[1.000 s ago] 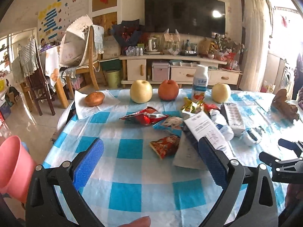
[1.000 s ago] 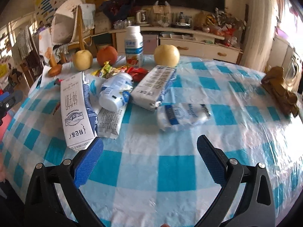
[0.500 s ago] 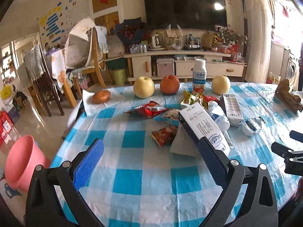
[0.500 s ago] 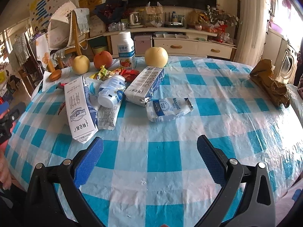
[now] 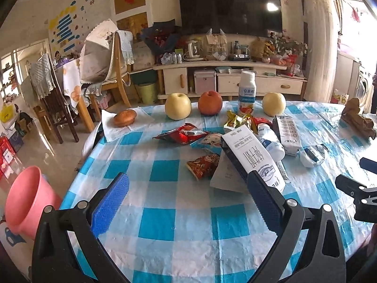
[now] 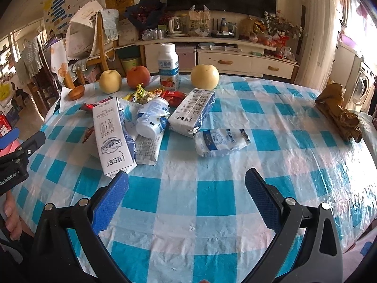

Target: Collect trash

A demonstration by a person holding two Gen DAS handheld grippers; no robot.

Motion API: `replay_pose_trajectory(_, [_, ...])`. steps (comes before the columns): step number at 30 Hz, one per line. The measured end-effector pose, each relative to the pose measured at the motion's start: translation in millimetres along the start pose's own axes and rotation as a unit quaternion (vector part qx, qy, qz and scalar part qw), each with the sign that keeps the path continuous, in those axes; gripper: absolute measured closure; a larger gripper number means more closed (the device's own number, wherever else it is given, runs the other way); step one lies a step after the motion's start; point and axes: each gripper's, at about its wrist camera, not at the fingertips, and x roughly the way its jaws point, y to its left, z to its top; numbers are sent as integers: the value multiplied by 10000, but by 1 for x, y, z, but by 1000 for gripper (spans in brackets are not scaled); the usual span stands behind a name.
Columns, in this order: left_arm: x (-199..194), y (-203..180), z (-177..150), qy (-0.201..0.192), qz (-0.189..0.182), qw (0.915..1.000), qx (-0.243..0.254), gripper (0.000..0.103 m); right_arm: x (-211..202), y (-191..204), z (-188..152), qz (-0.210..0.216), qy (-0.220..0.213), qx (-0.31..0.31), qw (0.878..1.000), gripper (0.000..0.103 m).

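Observation:
Trash lies in a heap mid-table: a white milk carton (image 5: 253, 158) (image 6: 112, 139) on its side, a tipped white bottle (image 6: 152, 120), a flat carton (image 6: 192, 113), a white-blue pouch (image 6: 221, 141), red snack wrappers (image 5: 183, 135) and a small red packet (image 5: 203, 165). A pink bin (image 5: 26, 202) stands on the floor left of the table. My left gripper (image 5: 187, 188) is open above the near table edge, nothing between its fingers. My right gripper (image 6: 187, 186) is open too, short of the pouch and carton.
Along the far edge stand two yellow pears (image 5: 178, 106) (image 6: 204, 76), a red apple (image 5: 210, 103), an upright yoghurt bottle (image 5: 247, 93) and a bun on a napkin (image 5: 124, 118). A brown paper lump (image 6: 339, 110) lies at the right edge. Chairs (image 5: 103, 75) stand left.
Both grippers have drawn back and risen from the table, so the trash looks smaller and farther. Both stay open and nothing on the table has moved.

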Motion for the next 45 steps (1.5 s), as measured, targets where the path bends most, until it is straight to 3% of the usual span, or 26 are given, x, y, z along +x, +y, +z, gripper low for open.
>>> replay_pose_trajectory(4, [3,1,0,9,55,10000,13,5,5,3,-4,-76,-293,-162,9994,3])
replay_pose_trajectory(7, [9,0,0,59,110,9999,43,5,16,2,-8,209,-364,-35,9991,3])
replay_pose_trajectory(10, [16,0,-1,114,146,9998,53,5,33,3,-8,147,-27,-50,9999,3])
replay_pose_trajectory(12, [19,-1,-1,166,141,9997,51,5,30,1,-7,328,-122,45,9994,3])
replay_pose_trajectory(45, [27,-6,-3,217,141,9996,93,5,25,3,-5,276,-199,-27,9994,3])
